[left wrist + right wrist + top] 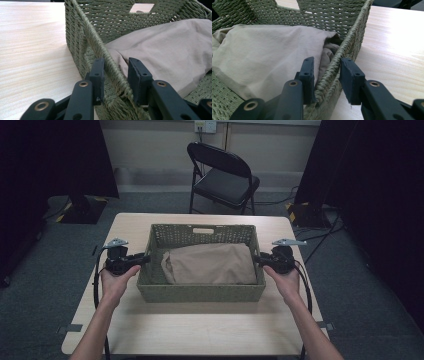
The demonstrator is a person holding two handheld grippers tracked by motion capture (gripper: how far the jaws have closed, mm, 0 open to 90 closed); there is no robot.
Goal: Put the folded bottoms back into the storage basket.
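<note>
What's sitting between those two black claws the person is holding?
The green woven basket spans the gap between the left gripper and right gripper, with a folded beige cloth inside it, seen in the high view.

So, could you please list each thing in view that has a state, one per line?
Woven basket: upright on the table, holding the cloth.
Beige cloth: folded, lying inside the basket.
Left claw: jaws astride the basket's left rim, a gap showing on the inner side.
Right claw: jaws astride the right rim, a gap on the outer side.
Folding chair: unfolded, unoccupied.
</note>
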